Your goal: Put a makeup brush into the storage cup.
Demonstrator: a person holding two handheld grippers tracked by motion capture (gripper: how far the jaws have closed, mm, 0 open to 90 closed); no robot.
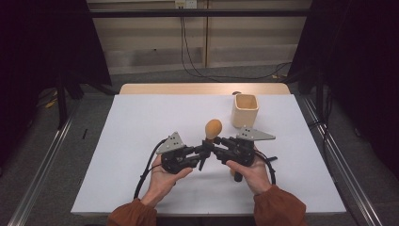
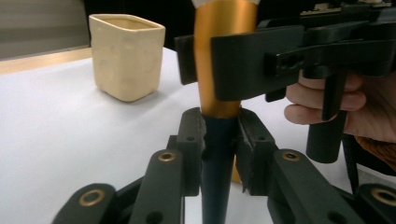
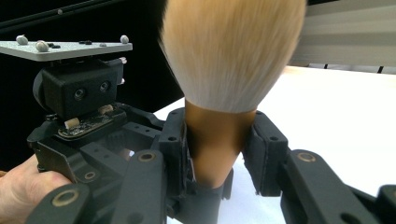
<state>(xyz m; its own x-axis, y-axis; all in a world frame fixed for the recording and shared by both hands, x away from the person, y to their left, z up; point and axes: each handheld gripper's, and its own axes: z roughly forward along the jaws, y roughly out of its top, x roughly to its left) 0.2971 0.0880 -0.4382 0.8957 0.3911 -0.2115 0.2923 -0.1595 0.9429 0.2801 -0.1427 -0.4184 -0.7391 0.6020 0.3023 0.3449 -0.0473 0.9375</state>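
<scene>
Makeup brush [image 1: 213, 129] stands upright near the centre of the bench [image 1: 141, 141], held between both tools. The left hand-held gripper [image 1: 201, 151], coming from 8 o'clock, is clamped on the dark lower handle [image 2: 217, 158], and the right hand-held gripper [image 1: 217, 141], coming from 4 o'clock, presses its pads on the golden ferrule [image 3: 215, 140] just under the bristles. I judge this as a handover between the hands. The next move, I think, calls for one grip to loosen while the other keeps the brush upright, maybe to carry it to the cream cup [image 1: 245, 109] at 1 o'clock. The bench is covered in white, with a wooden edge at 12 o'clock; around it are grey floor, black curtains and hanging cables.
</scene>
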